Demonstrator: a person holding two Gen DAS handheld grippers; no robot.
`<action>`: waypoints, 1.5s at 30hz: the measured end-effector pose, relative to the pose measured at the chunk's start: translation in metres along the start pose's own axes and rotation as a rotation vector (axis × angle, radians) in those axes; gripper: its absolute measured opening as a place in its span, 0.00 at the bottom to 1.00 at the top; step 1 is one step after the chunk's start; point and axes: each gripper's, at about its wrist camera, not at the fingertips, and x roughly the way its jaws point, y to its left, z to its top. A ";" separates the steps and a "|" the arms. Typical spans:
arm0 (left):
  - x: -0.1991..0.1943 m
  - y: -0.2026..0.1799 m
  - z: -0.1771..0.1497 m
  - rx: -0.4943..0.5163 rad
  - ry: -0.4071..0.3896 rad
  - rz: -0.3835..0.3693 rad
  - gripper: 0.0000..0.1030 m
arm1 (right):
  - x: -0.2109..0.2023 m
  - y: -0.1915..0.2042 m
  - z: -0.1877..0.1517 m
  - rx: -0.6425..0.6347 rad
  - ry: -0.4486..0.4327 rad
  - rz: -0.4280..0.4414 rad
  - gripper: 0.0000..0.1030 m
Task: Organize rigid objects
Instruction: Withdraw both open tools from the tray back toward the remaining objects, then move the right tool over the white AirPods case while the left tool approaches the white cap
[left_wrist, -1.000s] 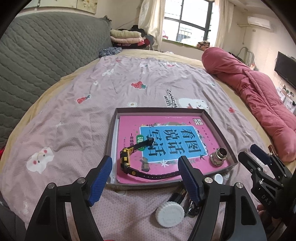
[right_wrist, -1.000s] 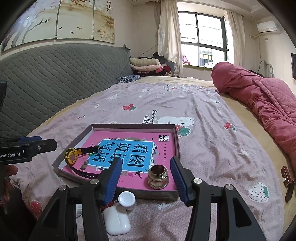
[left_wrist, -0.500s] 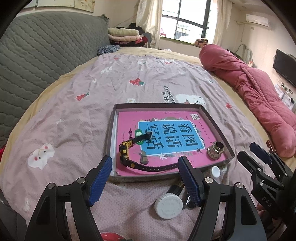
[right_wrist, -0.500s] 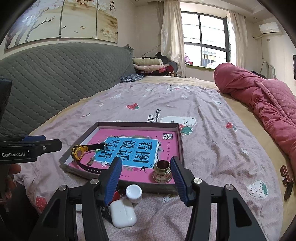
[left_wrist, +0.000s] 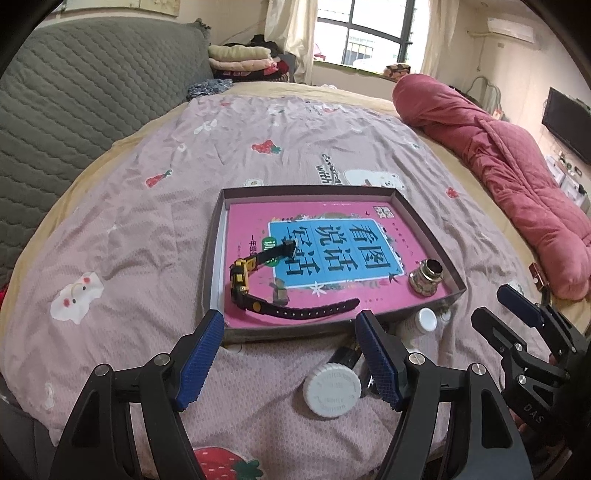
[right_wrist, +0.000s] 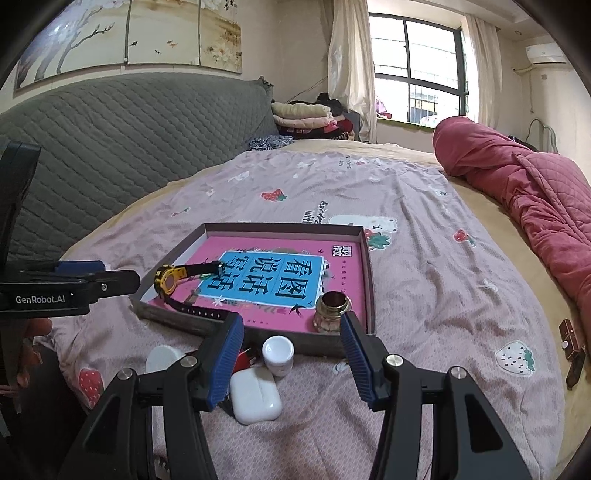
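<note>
We see the shallow cardboard box (left_wrist: 428, 225) on the bed (left_wrist: 155, 229), holding a pink book (left_wrist: 332, 221), a yellow watch (left_wrist: 242, 277) at 9 o'clock and a brass fitting (left_wrist: 426, 278) at 4. Before it lie a ribbed white cap (left_wrist: 334, 389), a small bottle (right_wrist: 278, 353) and a smooth earbud case (right_wrist: 255, 397). Our left gripper (left_wrist: 288, 362) and right gripper (right_wrist: 291, 358) tilt down, jaws open, empty.

One shallow box (left_wrist: 212, 258) on bed (left_wrist: 147, 229). One pink book (left_wrist: 332, 243) inside box. One yellow-black watch (left_wrist: 243, 280) in box. One brass fitting (left_wrist: 426, 277) in box. Two white-capped bottles: large (left_wrist: 334, 389), small (right_wrist: 278, 353). One white earbud case (right_wrist: 255, 395). One dark object (left_wrist: 345, 356) beside large bottle, kind unclear. Two tools: left (left_wrist: 288, 365), right (right_wrist: 291, 363). One rolled red quilt (left_wrist: 517, 184).
</note>
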 end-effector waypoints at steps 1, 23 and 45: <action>0.000 -0.001 0.000 0.003 0.001 0.000 0.73 | 0.000 0.001 -0.001 -0.001 0.004 0.001 0.52; 0.004 -0.006 -0.025 0.043 0.081 -0.003 0.73 | 0.004 0.012 -0.016 -0.030 0.104 0.014 0.52; 0.020 -0.024 -0.059 0.091 0.191 -0.027 0.73 | 0.008 0.018 -0.025 -0.037 0.178 0.026 0.52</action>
